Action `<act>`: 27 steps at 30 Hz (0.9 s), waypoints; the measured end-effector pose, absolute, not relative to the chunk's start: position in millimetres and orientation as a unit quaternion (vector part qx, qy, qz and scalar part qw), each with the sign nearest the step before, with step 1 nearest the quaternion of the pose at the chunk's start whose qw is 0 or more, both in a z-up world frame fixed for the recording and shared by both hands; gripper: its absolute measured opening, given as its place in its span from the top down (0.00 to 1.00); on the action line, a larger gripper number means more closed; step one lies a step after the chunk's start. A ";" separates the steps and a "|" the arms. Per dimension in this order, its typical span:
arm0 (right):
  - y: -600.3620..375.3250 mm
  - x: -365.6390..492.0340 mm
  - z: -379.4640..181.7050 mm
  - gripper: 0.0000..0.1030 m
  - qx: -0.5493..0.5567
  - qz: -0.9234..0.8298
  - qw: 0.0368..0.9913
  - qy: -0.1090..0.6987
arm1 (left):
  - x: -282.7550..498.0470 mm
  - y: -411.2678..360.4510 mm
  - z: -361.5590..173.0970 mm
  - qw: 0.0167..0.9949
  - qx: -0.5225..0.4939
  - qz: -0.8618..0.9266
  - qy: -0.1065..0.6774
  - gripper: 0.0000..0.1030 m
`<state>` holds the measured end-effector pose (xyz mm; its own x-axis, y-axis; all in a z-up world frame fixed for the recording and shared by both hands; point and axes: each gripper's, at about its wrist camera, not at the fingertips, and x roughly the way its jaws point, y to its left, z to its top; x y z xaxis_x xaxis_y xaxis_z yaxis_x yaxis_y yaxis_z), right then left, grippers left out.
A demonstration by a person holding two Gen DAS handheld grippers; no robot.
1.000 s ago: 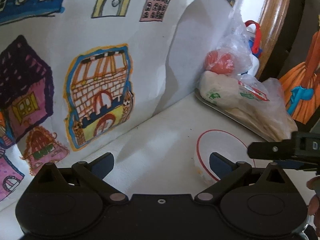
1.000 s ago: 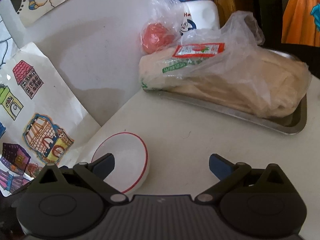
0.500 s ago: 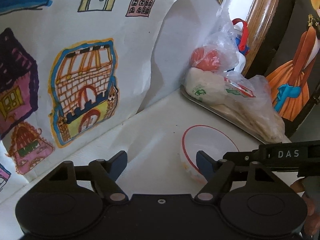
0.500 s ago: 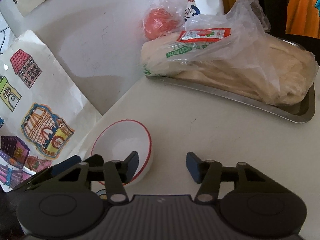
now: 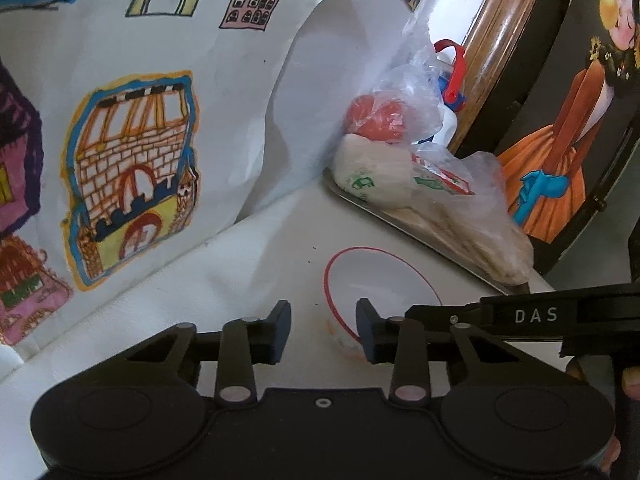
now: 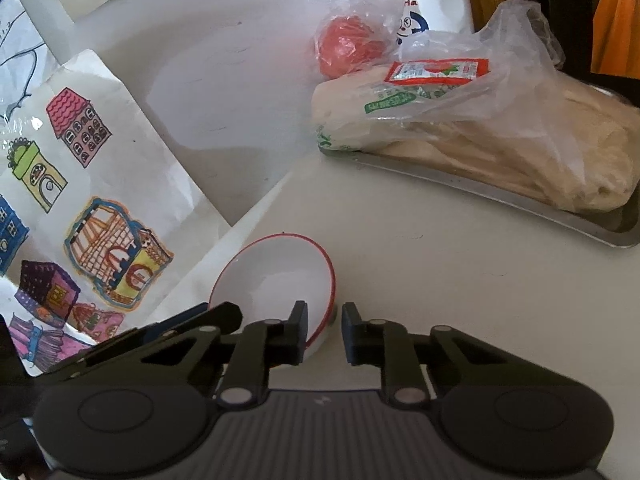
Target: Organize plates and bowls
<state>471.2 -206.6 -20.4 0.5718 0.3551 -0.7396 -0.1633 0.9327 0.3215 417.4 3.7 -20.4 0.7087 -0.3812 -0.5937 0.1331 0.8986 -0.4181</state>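
A small white bowl with a red rim (image 6: 276, 280) stands on the white table; it also shows in the left wrist view (image 5: 380, 280). My right gripper (image 6: 323, 334) has its jaws narrowed around the bowl's near right rim, one finger inside and one outside, with a small gap left. My left gripper (image 5: 323, 330) is partly closed at the bowl's left rim, its right finger (image 5: 366, 330) inside the bowl and its left finger outside. The right gripper's body (image 5: 532, 314) crosses the left wrist view at right.
A metal tray (image 6: 520, 208) holds a plastic bag of flatbread (image 6: 480, 136) at the back right. A red item in plastic (image 6: 344, 46) and a white bottle (image 6: 432, 8) stand behind it. Paper with coloured house drawings (image 5: 132, 160) leans on the wall at left.
Both grippers have narrowed their jaws from wide open and moved in on the bowl, one on each side of its rim. The bowl has not moved.
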 end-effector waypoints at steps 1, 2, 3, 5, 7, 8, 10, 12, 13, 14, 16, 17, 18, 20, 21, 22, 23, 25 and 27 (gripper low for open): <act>-207.4 471.2 -21.3 0.80 0.112 0.149 0.878 0.440 | 417.6 3.5 -21.1 0.907 -0.176 -0.143 0.355 0.66; -207.7 471.3 -22.2 0.80 0.116 0.151 0.877 0.441 | 417.7 3.1 -21.9 0.906 -0.177 -0.143 0.356 0.67; -207.5 471.3 -22.9 0.81 0.119 0.154 0.875 0.443 | 417.9 2.8 -22.4 0.906 -0.177 -0.144 0.357 0.68; -207.5 470.2 -22.7 0.82 0.120 0.154 0.877 0.440 | 417.9 2.2 -23.3 0.905 -0.177 -0.146 0.358 0.70; -207.5 468.9 -21.9 0.84 0.121 0.155 0.878 0.437 | 417.4 1.6 -24.0 0.904 -0.178 -0.149 0.358 0.75; -207.0 468.3 -21.3 0.85 0.120 0.154 0.879 0.435 | 417.2 0.9 -24.3 0.903 -0.178 -0.152 0.359 0.79; -205.4 466.5 -20.3 0.85 0.115 0.152 0.881 0.433 | 416.3 -1.3 -24.1 0.903 -0.175 -0.154 0.360 0.82; -204.6 464.5 -19.5 0.86 0.112 0.152 0.883 0.430 | 415.0 -2.9 -23.8 0.906 -0.168 -0.153 0.358 0.83; -204.5 463.4 -18.9 0.86 0.111 0.153 0.883 0.429 | 414.7 -2.6 -24.1 0.906 -0.168 -0.152 0.358 0.83; -204.4 462.4 -18.3 0.86 0.111 0.154 0.884 0.428 | 415.1 -1.9 -24.2 0.905 -0.169 -0.152 0.359 0.84; -205.4 460.5 -17.3 0.86 0.114 0.155 0.883 0.428 | 415.8 -1.0 -24.4 0.905 -0.171 -0.151 0.360 0.86; -205.5 459.5 -16.9 0.86 0.115 0.155 0.883 0.428 | 415.7 -0.7 -24.4 0.905 -0.171 -0.150 0.360 0.87; -205.8 458.3 -16.7 0.86 0.116 0.155 0.883 0.428 | 415.2 -0.6 -24.5 0.905 -0.171 -0.149 0.361 0.88; -206.5 455.2 -16.6 0.86 0.116 0.153 0.883 0.429 | 414.7 -0.5 -24.1 0.905 -0.169 -0.148 0.360 0.89; -207.1 453.7 -16.7 0.86 0.117 0.153 0.883 0.429 | 414.4 -0.5 -24.0 0.905 -0.169 -0.148 0.360 0.89; -207.9 451.6 -16.6 0.86 0.118 0.151 0.883 0.429 | 414.9 -0.6 -24.1 0.905 -0.170 -0.149 0.361 0.90; -209.0 449.6 -16.5 0.86 0.121 0.150 0.883 0.429 | 414.3 -0.6 -24.0 0.905 -0.170 -0.149 0.361 0.90; -211.3 444.5 -15.6 0.86 0.125 0.147 0.884 0.427 | 411.8 -1.0 -23.4 0.905 -0.169 -0.151 0.360 0.90; -213.3 439.6 -14.2 0.86 0.127 0.145 0.884 0.425 | 409.0 -3.9 -21.6 0.906 -0.164 -0.152 0.358 0.90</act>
